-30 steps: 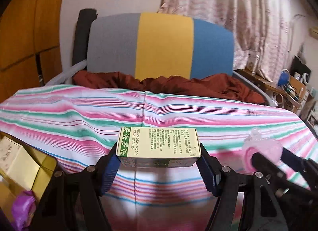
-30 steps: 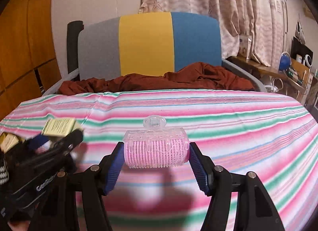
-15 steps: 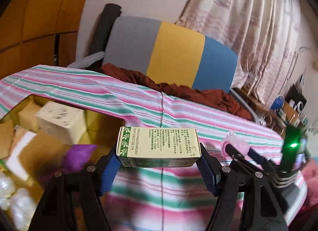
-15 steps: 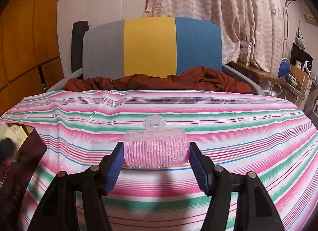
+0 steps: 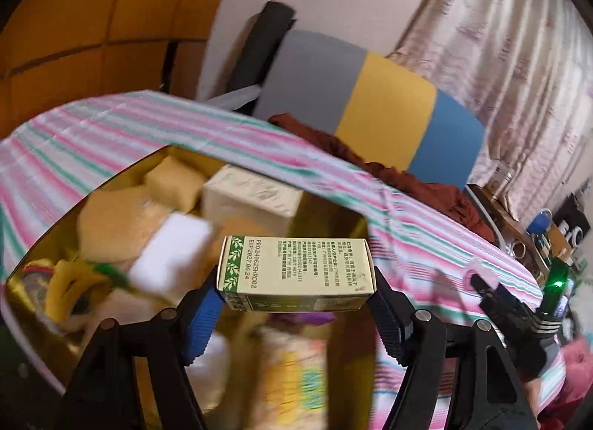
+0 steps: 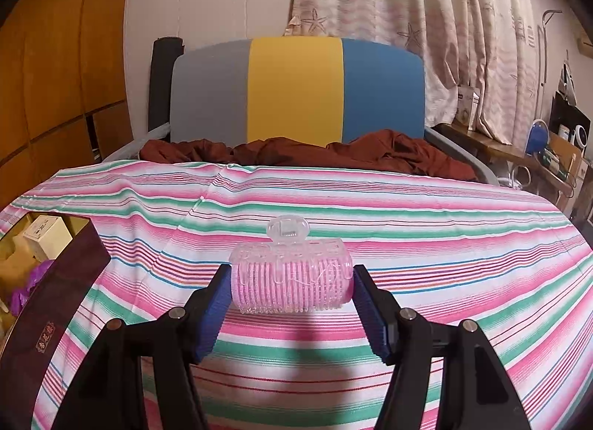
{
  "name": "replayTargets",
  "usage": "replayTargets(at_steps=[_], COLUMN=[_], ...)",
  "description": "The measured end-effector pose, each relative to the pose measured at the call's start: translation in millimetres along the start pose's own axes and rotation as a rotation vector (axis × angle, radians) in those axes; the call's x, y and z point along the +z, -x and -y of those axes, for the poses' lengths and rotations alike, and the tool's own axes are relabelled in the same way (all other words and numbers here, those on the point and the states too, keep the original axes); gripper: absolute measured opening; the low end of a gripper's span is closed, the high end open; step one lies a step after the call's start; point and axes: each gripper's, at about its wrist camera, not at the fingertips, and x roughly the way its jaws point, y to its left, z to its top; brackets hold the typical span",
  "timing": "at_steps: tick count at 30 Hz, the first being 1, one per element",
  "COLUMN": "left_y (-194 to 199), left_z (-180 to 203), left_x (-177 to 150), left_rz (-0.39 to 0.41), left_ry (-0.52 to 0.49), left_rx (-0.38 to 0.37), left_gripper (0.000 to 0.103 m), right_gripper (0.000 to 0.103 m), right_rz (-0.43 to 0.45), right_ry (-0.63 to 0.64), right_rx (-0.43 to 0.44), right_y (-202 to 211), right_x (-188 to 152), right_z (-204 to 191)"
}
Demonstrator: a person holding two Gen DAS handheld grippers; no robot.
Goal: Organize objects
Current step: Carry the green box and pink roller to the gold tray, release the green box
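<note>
A small green-and-cream box (image 5: 296,269) is squeezed by the left gripper (image 5: 296,304) above the full gold bin (image 5: 333,215) — a pink hair roller (image 6: 291,276) is pinched by the right gripper (image 6: 291,304) over the striped cloth (image 6: 407,230)

A counter (image 6: 407,215) covered by a cloth (image 6: 296,363) striped in pink, green and white carries the things. At its left edge sits an open box (image 6: 48,304) with a dark maroon outer wall and a gold lining, touching the cloth. A rumpled rust-brown fabric (image 6: 370,156) lies along the far edge. The remaining striped surface shows only creases.
</note>
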Motion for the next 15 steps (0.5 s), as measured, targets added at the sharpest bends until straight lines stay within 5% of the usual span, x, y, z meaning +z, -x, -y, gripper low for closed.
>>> replayTargets(at_steps=[9,15], left_y=[-9,8], left_z=[-24,-22], left_x=[-15,-18], left_rz=[-0.096,-0.012], left_ry=[0.029,0.012], left_rx=[0.029,0.073], left_gripper=[0.089,0.092], right_gripper=[0.065,0.065], right_rz=[0.006,0.003], right_ry=[-0.006,0.003], right_rx=[0.003,0.003], right_y=[5,5], right_x=[-2,-2], right_z=[0,-2])
